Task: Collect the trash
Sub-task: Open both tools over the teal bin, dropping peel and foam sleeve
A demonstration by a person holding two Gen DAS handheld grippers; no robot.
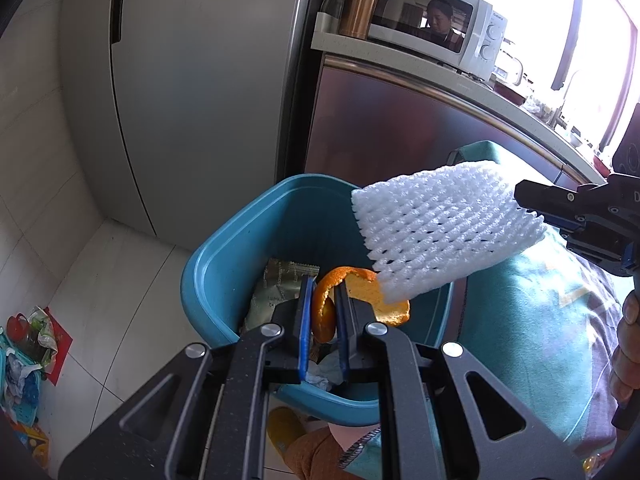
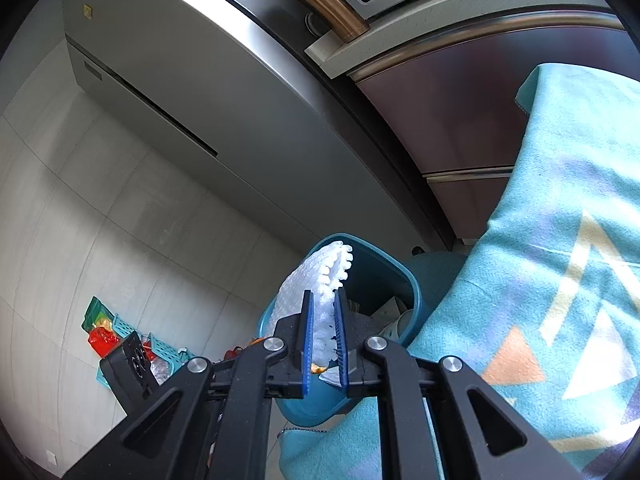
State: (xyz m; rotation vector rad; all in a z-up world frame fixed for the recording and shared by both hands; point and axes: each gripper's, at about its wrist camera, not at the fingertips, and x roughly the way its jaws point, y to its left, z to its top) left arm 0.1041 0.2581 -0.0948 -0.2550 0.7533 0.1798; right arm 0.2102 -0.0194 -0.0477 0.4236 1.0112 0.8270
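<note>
My left gripper (image 1: 323, 288) is shut on an orange peel (image 1: 362, 300) and holds it over the open blue trash bin (image 1: 208, 276). The bin holds a greenish wrapper (image 1: 280, 284) and crumpled paper. My right gripper (image 2: 323, 300) is shut on a white foam fruit net (image 2: 324, 280), also above the bin (image 2: 400, 276). In the left wrist view the net (image 1: 444, 228) hangs over the bin's right rim, held by the right gripper (image 1: 532, 204) coming in from the right.
A grey fridge (image 1: 192, 92) stands behind the bin. A counter with a microwave (image 1: 436, 32) and a copper tumbler (image 1: 362, 0) is at the right. A teal patterned blanket (image 2: 560, 260) lies beside the bin. Teal baskets and wrappers (image 2: 120, 336) lie on the tiled floor at left.
</note>
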